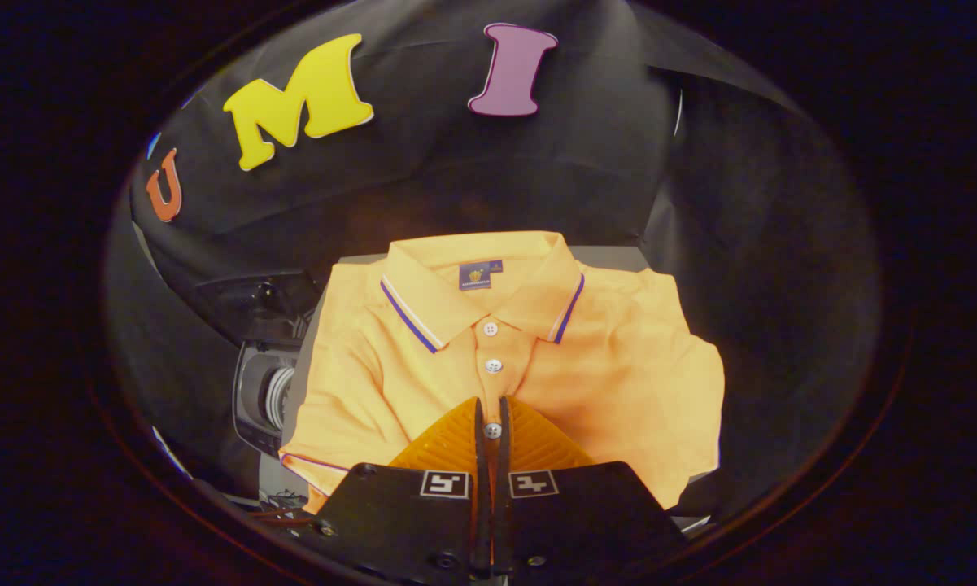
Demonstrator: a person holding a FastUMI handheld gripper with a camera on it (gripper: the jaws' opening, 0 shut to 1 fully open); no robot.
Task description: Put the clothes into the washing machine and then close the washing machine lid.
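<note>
Shirt [537, 366]: one orange polo, folded, lies flat on a grey table [610, 258], collar at 12 o'clock from the hand-held gripper [490, 419]. The hand-held gripper hovers low over the shirt's front; its two fingers [447, 439] stand nearly together, leaving only a thin slit, and through that slit shows a button [493, 430] of the placket. Whether the fingers pinch any cloth I cannot tell, since their tips hide the spot they meet.

Three white buttons can be counted running up the placket from the fingers toward 12 o'clock. The collar [423, 305] carries thin blue and white stripes along its edge, and one small blue label sits inside the neck. A sleeve edge at 8 o'clock shows the same striped trim.

The table shows merely as a bare grey strip past the collar and a sliver at the shirt's sides; the shirt covers the rest. Black cloth forms the wall [586, 163] behind, at 12 o'clock, and wraps round to 3 o'clock.

At 9 o'clock from the fingers, just beside the table's edge, stands one dark machine [264, 399] with a round grey opening; it is dim and partly cut off by the shirt and table, so its lid cannot be made out.
</note>
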